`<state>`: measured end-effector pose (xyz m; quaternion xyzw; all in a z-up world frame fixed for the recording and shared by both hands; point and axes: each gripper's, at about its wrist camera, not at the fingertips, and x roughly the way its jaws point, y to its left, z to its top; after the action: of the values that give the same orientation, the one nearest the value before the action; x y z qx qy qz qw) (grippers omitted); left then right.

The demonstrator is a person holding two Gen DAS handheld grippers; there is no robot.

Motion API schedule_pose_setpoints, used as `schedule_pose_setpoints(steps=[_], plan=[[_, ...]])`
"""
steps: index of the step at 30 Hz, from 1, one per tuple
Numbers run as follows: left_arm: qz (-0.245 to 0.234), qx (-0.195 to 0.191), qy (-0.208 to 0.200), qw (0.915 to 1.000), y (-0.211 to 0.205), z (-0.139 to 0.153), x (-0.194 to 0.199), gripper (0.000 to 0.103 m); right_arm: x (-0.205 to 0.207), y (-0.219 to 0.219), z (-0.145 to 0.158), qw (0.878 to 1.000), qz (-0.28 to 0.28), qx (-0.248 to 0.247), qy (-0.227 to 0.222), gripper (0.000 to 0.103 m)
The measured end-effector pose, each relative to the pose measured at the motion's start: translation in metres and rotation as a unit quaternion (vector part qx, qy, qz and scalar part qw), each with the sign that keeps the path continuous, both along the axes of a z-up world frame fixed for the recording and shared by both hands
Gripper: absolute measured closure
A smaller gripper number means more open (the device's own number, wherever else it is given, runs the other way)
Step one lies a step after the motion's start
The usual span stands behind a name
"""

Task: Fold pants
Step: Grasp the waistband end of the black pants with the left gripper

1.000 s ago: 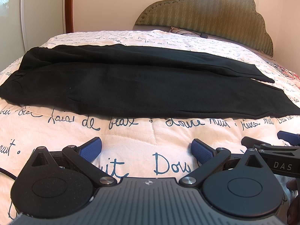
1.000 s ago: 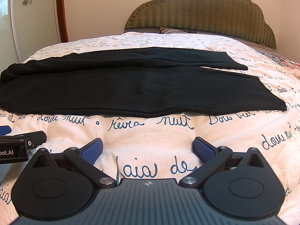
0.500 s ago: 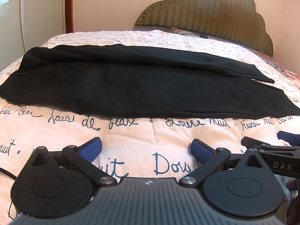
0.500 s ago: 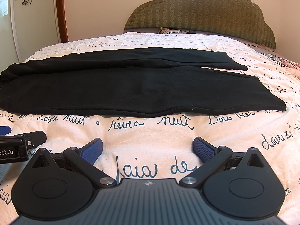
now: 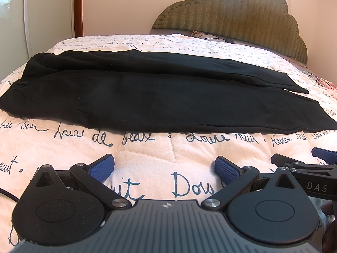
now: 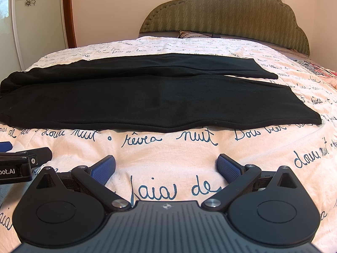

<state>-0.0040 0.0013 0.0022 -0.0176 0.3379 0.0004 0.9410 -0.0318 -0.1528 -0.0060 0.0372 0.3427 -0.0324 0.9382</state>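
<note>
Across the bed the pants lie unmoved; left gripper and right gripper stay spread, empty, folding unstarted.

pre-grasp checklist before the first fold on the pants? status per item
1. Left claw open, holding nothing: ok.
2. Right claw open, holding nothing: ok.
3. Black pants spread flat across the quilt, both legs side by side: ok.
4. Near leg hem in the right wrist view: ok.
5. Waistband end in the left wrist view: ok.
6. Either claw touching cloth: not ok, both short of the near edge.
</note>
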Motion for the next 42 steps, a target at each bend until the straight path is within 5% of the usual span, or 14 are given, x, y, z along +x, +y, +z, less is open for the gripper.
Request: schedule_pose_setpoints(steps=[11, 17, 23, 27, 30, 33, 34, 39, 42], plan=[[-0.025, -0.011, -0.014, 0.9995, 0.026, 0.024, -0.009, 0.000, 0.000, -0.002, 0.011, 0.999, 0.021, 0.014, 0.021, 0.000], [0.055, 0.027, -0.082, 0.9947, 0.101, 0.058, 0.003, 0.000, 0.017, -0.035, 0.042, 0.997, 0.003, 0.068, 0.021, 0.000], [0.128, 0.072, -0.127, 0.9810, 0.202, 0.094, 0.068, 0.000, 0.068, -0.039, 0.070, 0.998, -0.019, 0.054, -0.009, 0.000], [0.130, -0.014, -0.109, 0.9855, 0.277, 0.103, 0.134, 0.000, 0.104, -0.025, 0.082, 0.999, -0.003, 0.029, -0.024, 0.000], [0.111, -0.149, -0.054, 0.9812, 0.339, 0.090, 0.182, 0.001, 0.127, -0.009, 0.084, 0.999, 0.016, 0.023, -0.028, 0.000], [0.098, -0.308, 0.009, 0.9461, 0.388, 0.061, 0.229, 0.002, 0.142, 0.006, 0.080, 0.999, 0.039, 0.024, -0.023, 0.000], [0.105, -0.335, 0.015, 0.9363, 0.399, 0.053, 0.241, 0.002, 0.144, 0.013, 0.079, 0.999, 0.046, 0.021, -0.020, 0.000], [0.076, -0.386, 0.066, 0.9168, 0.420, 0.026, 0.292, 0.002, 0.160, 0.035, 0.068, 0.997, 0.073, -0.017, -0.001, 0.000], [0.056, -0.390, 0.077, 0.9159, 0.422, 0.018, 0.311, 0.002, 0.169, 0.042, 0.064, 0.996, 0.084, -0.021, 0.004, 0.000]])
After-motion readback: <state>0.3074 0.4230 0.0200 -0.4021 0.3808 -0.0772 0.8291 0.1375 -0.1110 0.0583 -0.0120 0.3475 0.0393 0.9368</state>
